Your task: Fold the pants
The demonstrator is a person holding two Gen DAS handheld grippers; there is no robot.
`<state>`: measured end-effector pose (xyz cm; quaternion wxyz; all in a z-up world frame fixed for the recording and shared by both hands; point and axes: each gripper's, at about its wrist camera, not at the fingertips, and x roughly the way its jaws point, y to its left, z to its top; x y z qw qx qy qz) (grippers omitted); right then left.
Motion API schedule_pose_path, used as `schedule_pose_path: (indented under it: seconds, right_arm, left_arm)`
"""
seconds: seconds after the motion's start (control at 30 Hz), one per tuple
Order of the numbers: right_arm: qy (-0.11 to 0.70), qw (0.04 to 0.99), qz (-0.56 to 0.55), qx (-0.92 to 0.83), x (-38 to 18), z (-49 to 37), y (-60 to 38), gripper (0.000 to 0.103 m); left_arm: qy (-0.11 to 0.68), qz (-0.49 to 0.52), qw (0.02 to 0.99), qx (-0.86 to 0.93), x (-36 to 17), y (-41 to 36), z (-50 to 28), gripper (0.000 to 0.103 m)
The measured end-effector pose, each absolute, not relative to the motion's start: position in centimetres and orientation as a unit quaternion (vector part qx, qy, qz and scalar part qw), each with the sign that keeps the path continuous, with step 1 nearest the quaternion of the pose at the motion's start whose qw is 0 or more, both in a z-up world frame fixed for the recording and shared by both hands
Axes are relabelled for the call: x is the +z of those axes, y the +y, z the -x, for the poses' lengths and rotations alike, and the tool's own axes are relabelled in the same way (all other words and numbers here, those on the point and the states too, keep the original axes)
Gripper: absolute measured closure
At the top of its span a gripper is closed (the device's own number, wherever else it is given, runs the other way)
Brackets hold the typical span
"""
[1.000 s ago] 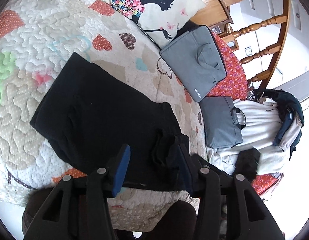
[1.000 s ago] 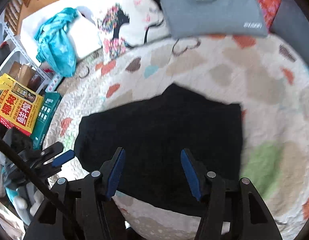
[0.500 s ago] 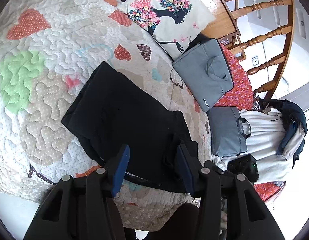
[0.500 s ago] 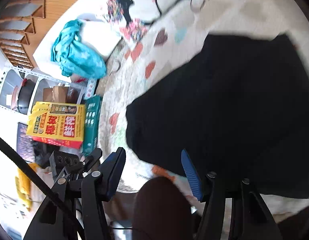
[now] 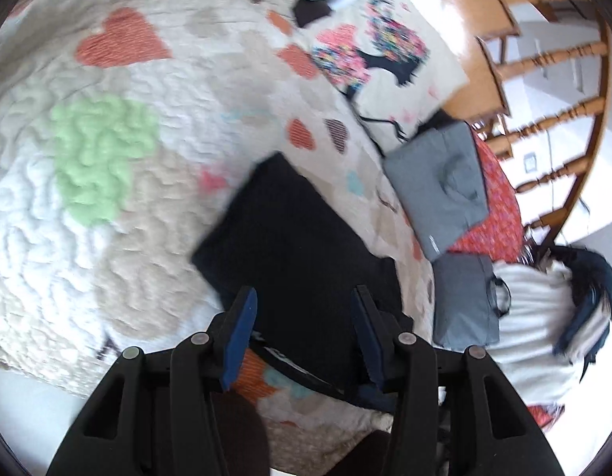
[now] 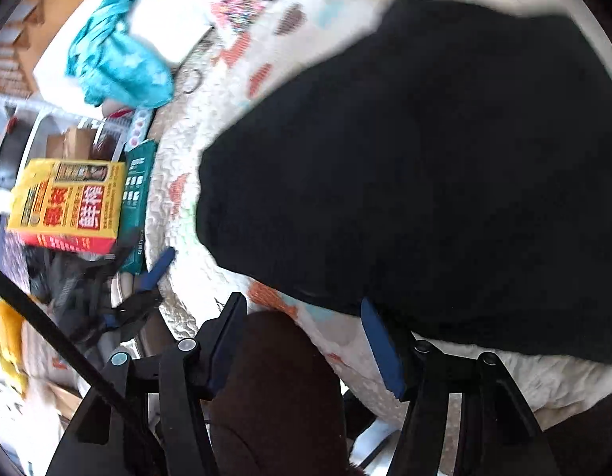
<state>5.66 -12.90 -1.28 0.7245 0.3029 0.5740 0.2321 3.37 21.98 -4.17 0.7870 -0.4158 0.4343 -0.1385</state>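
Note:
The black pants [image 5: 302,246] lie folded in a flat block on the heart-patterned quilt [image 5: 108,139]. In the right wrist view the pants [image 6: 444,158] fill the upper right. My left gripper [image 5: 304,297] is open and empty, hovering above the near edge of the pants. My right gripper [image 6: 304,309] is open and empty, held over the quilt's near edge [image 6: 179,277] just left of the pants. The left gripper also shows in the right wrist view [image 6: 155,269], low at the left.
A printed pillow [image 5: 385,59], two grey laptop bags [image 5: 444,182] [image 5: 464,297] and white clothing [image 5: 536,317] lie right of the pants. A wooden chair [image 5: 544,59] stands behind. A teal cloth [image 6: 115,55] and yellow box [image 6: 68,202] sit beside the bed.
Both grippers have pulled back toward the near edge of the bed, open and empty. The right view has swung left and down; the pants lie still.

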Motion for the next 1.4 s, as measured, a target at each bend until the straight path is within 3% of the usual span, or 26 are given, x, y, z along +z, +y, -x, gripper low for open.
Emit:
schedule_pose_path:
  seconds: [0.17,0.3,0.47,0.57,0.63,0.7,0.77,0.8,0.87,0.93,0.97,1.03,1.1,1.2,1.4]
  right_arm:
    - [0.573,0.739,-0.256,0.245,2.0,-9.5,-10.0,0.036]
    - [0.605,0.734,-0.158,0.266,3.0,-13.8,-3.8,0.034]
    - [0.657,0.709,-0.076,0.244,0.9,-18.9,3.8,0.034]
    - [0.689,0.686,-0.041,0.231,-0.9,-21.4,7.7,0.034]
    - [0.721,0.657,-0.015,0.219,-2.8,-22.2,9.5,0.029]
    - [0.745,0.635,0.019,0.203,-4.2,-22.9,11.6,0.015]
    - [0.758,0.618,0.043,0.202,-4.7,-23.2,13.3,0.004]
    - [0.764,0.61,0.07,0.197,-5.0,-23.2,14.1,0.004]
    - [0.764,0.608,0.096,0.193,-5.3,-22.9,14.9,0.004]
    - [0.753,0.622,0.11,0.184,-5.0,-22.5,14.8,0.012]
    - [0.744,0.631,0.126,0.178,-4.7,-22.2,14.5,0.028]
    - [0.728,0.647,0.12,0.194,-3.6,-21.7,13.5,0.042]
    - [0.709,0.663,0.098,0.22,-1.9,-20.7,11.9,0.062]
    - [0.686,0.685,0.069,0.236,0.5,-19.5,9.7,0.071]
    - [0.641,0.721,-0.017,0.261,4.6,-17.5,4.4,0.079]
  left_arm:
    - [0.46,0.448,0.756,-0.129,-7.5,22.3,-4.1,0.056]
    - [0.476,0.454,0.744,-0.12,-8.9,22.0,-4.5,0.056]
    - [0.481,0.458,0.738,-0.123,-9.9,21.5,-5.0,0.055]
    - [0.475,0.458,0.739,-0.135,-9.9,20.9,-5.4,0.05]
    - [0.473,0.46,0.738,-0.14,-10.1,20.5,-5.7,0.05]
    - [0.471,0.456,0.741,-0.141,-10.1,20.2,-5.8,0.05]
    - [0.475,0.438,0.751,-0.132,-10.0,19.9,-5.8,0.064]
    - [0.478,0.432,0.754,-0.127,-10.0,19.8,-5.7,0.074]
    - [0.477,0.441,0.749,-0.126,-10.2,20.0,-5.7,0.076]
    - [0.477,0.444,0.748,-0.128,-10.1,20.1,-5.4,0.079]
    - [0.476,0.441,0.75,-0.128,-10.0,20.0,-5.3,0.08]
    - [0.475,0.435,0.754,-0.132,-9.4,19.7,-5.0,0.081]
    - [0.47,0.424,0.762,-0.135,-8.7,19.2,-4.8,0.081]
    - [0.464,0.41,0.771,-0.149,-7.0,18.0,-4.3,0.082]
    - [0.449,0.359,0.796,-0.189,-2.7,14.3,-2.8,0.082]
